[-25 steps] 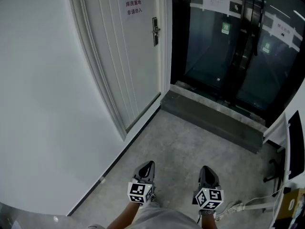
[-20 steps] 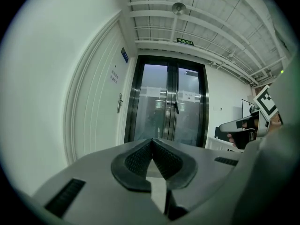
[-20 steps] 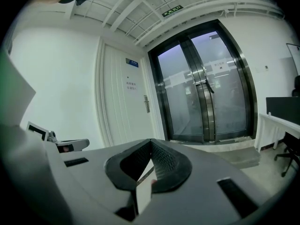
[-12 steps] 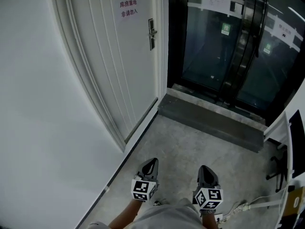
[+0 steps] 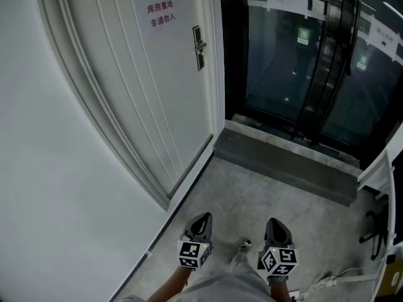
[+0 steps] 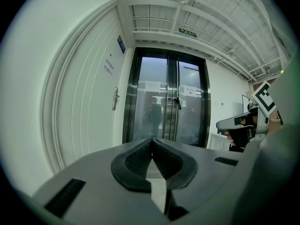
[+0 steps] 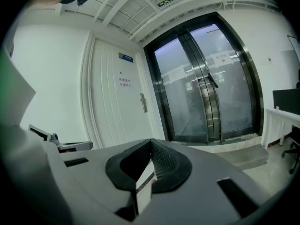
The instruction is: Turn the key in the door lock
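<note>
The white door (image 5: 145, 87) stands ahead on the left, its metal handle and lock plate (image 5: 199, 46) near its right edge. I see no key in any view. My left gripper (image 5: 204, 219) and right gripper (image 5: 276, 221) are held side by side low in the head view, well short of the door, both pointing forward. In the left gripper view the pads (image 6: 140, 158) meet at the tip with nothing between them, and the handle (image 6: 115, 99) shows far off to the left. The right gripper (image 7: 151, 141) is shut too, with the handle (image 7: 143, 102) ahead of it.
Dark double glass doors (image 5: 308, 61) fill the wall right of the white door, with a raised grey step (image 5: 283, 162) in front of them. A red-lettered sign (image 5: 161, 14) hangs on the door. A white desk edge (image 5: 384, 168) and cables (image 5: 327, 277) lie at the right.
Both grippers and the head camera have advanced toward the door; the door and its handle look nearer and larger. Both grippers stay shut.
</note>
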A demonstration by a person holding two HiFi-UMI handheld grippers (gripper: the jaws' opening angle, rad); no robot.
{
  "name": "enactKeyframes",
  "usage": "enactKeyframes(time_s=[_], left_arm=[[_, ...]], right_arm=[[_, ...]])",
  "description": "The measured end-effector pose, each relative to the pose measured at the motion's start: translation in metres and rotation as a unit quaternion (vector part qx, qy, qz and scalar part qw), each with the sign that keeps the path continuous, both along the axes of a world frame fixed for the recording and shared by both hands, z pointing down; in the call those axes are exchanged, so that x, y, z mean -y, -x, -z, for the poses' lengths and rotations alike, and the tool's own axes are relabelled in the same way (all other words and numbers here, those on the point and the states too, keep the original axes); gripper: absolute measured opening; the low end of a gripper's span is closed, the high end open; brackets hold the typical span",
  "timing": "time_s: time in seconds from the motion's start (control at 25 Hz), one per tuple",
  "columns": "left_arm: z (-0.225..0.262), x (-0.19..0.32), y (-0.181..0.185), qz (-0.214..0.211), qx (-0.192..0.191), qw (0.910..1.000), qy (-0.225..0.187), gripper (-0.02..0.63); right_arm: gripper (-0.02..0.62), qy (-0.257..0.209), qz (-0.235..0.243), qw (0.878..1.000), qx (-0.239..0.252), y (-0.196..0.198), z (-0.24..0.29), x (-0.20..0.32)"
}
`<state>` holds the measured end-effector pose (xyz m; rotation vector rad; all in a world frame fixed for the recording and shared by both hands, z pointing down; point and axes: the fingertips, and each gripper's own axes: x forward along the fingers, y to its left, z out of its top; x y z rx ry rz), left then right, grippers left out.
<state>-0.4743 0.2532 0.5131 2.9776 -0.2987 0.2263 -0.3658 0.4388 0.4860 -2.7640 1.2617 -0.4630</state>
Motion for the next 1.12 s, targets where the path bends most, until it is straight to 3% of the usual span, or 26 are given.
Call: enactKeyframes(time_s=[0.28,0.64,0.84,1.12], left_arm=[[0.013,0.036,-0.086,0.024,0.003,0.9997,-0.004,0.009],[0.027,0.076,-0.194,0.081,-0.024,0.9964,-0.005,0.009],[0.028,0.096,-0.223,0.109,-0.028,0.9937,-0.001,0.009],[0.017,0.137,-0.250,0.124,-0.014,0.9922,-0.001,0.009]], right_arm=[[0.002,0.003,0.040,0.999,0.002,-0.096,0.001,0.055],[0.002,-0.004,0.087,0.996,-0.029,-0.218,0.025,0.096],[0.000,-0.004,0.102,0.995,-0.023,-0.267,0.023,0.121],[0.002,-0.004,0.117,0.993,-0.013,-0.298,0.013,0.166]])
